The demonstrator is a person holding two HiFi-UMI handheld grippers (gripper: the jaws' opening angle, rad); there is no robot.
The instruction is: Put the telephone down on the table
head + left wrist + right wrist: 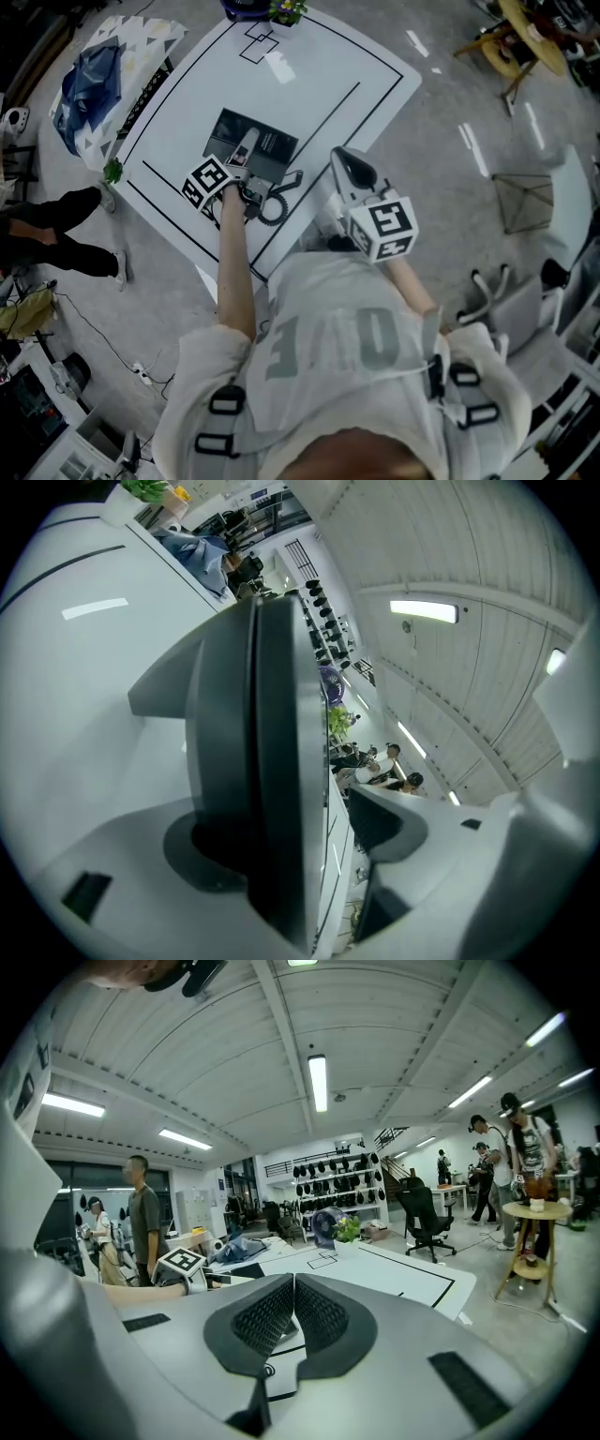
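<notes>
The telephone (251, 142), a dark flat base with a light grey handset (246, 150) and a coiled black cord (277, 203), lies on the white table (328, 66) marked with black lines. My left gripper (246, 178) reaches its near end. In the left gripper view the telephone (253, 752) stands edge-on between the jaws of the left gripper (291, 836); a gap shows beside the right-hand pad, so the jaws are open around it. My right gripper (342, 159) hovers over the table's near right edge, and its pads (323, 1316) meet with nothing between them.
A potted plant (286, 11) stands at the table's far edge. A blue cloth (94, 80) lies on a patterned stand to the left, near a person's legs (56, 234). Yellow chairs (525, 37) and a wire stool (525, 202) stand to the right.
</notes>
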